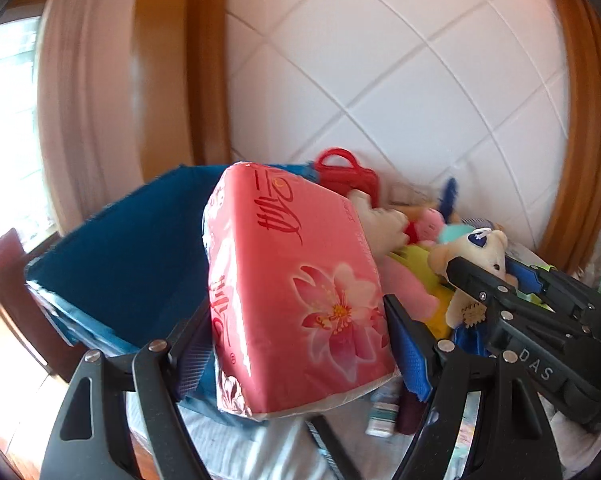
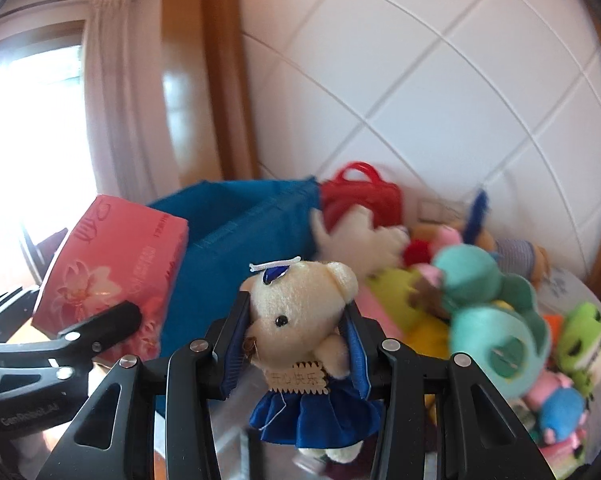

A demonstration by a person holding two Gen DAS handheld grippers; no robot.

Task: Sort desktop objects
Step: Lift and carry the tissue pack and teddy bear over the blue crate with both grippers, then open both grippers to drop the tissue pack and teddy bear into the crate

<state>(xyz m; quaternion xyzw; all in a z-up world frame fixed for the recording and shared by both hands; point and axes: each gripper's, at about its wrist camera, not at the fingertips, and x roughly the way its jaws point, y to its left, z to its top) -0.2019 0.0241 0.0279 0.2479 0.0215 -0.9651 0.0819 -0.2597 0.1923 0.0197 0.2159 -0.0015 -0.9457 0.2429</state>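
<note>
My left tool [image 1: 300, 344] was clenched on the pink plastic-wrapped tissue pack printed with a lily [image 1: 296, 280], holding it raised in front of the open blue fabric storage box [image 1: 132, 248]. My right tool [image 2: 296, 344] gripped the small cream plush bear in a blue satin dress [image 2: 300, 320] by its head and shoulders, lifted clear of the heap of soft toys [image 2: 480, 300] beside the box. A red plastic toy basket with looped handles [image 2: 360, 192] sat just behind that heap, against the white tiled wall [image 2: 420, 80]. The bench surface itself was mostly hidden from me.
</note>
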